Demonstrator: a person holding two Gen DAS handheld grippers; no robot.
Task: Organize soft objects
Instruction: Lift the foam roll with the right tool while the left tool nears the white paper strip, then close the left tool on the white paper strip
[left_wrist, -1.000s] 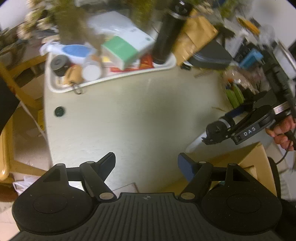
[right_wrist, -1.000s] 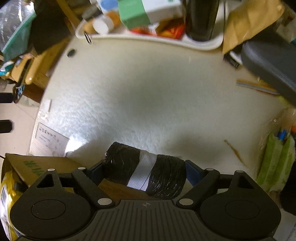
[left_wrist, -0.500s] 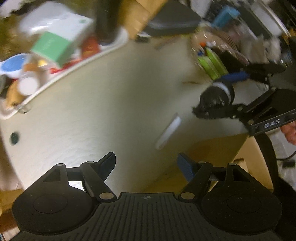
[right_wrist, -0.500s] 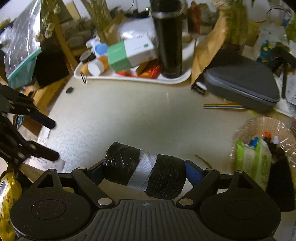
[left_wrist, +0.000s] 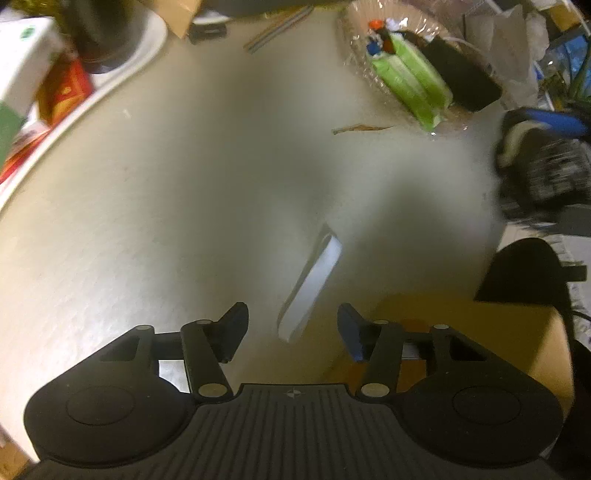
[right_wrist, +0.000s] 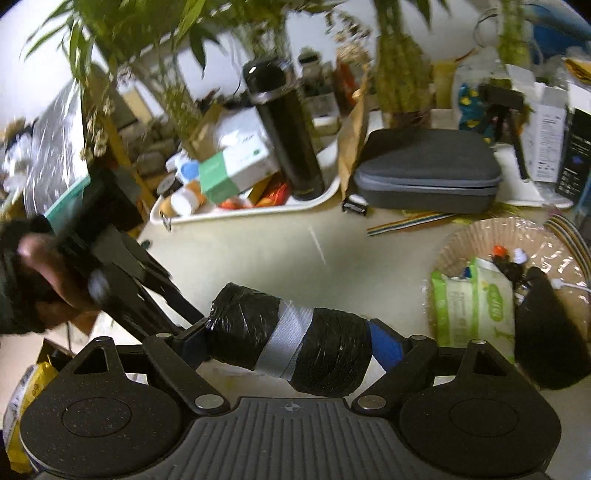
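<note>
My right gripper (right_wrist: 290, 343) is shut on a black wrapped roll (right_wrist: 240, 325) with a grey tape band, held above the table. It shows blurred at the right edge of the left wrist view, as the roll (left_wrist: 535, 158). My left gripper (left_wrist: 291, 328) points steeply down at the table's near edge and its jaws are closing. A flat white strip (left_wrist: 314, 284) lies on the table with its near end between the fingertips, and the pads are not on it. A hand (right_wrist: 44, 280) carries that left gripper (right_wrist: 122, 273).
A plastic-wrapped basket (right_wrist: 461, 240) at the right holds green wipe packs (right_wrist: 476, 295) and a black pouch (right_wrist: 546, 332). A white tray (right_wrist: 258, 212) with boxes and a black flask (right_wrist: 284, 129) stands at the back beside a grey zip case (right_wrist: 424, 166). A cardboard box (left_wrist: 461, 325) sits below the table edge.
My left gripper has dropped toward the white strip and its jaws have narrowed. My right gripper has swung right and tilted up with the roll, bringing the basket closer.
</note>
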